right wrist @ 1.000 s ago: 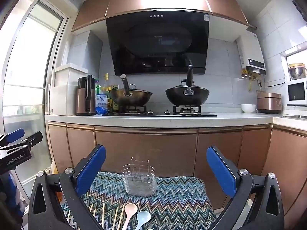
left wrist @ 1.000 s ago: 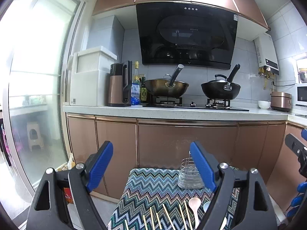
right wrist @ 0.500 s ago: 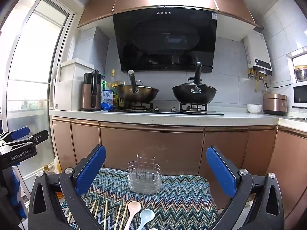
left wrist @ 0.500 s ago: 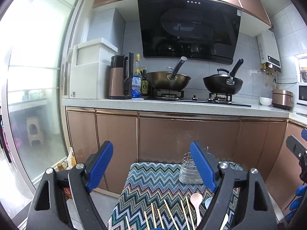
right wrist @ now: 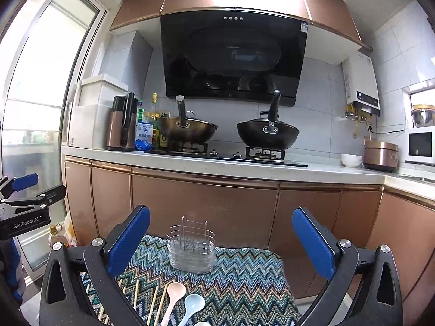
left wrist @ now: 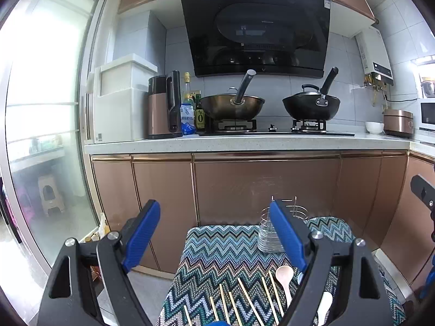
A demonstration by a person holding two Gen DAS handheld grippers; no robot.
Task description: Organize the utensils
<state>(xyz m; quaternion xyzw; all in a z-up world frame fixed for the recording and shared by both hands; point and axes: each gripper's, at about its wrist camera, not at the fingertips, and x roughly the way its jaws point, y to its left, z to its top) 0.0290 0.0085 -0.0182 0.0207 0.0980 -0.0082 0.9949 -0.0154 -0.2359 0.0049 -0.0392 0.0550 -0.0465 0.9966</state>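
Right wrist: round wire caddy [right wrist: 191,250] on zigzag-knit cloth [right wrist: 244,279].

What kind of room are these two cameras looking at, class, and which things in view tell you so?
Almost certainly a home kitchen: two woks sit on a gas hob beneath a black range hood, with copper-coloured cabinets under the worktop. Chopsticks and spoons lie on a zigzag cloth.

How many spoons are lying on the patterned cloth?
3 in view. A pink spoon lies beside the chopsticks, a light blue spoon lies just right of it, and a white spoon lies nearer the camera. Gripper fingers may hide others.
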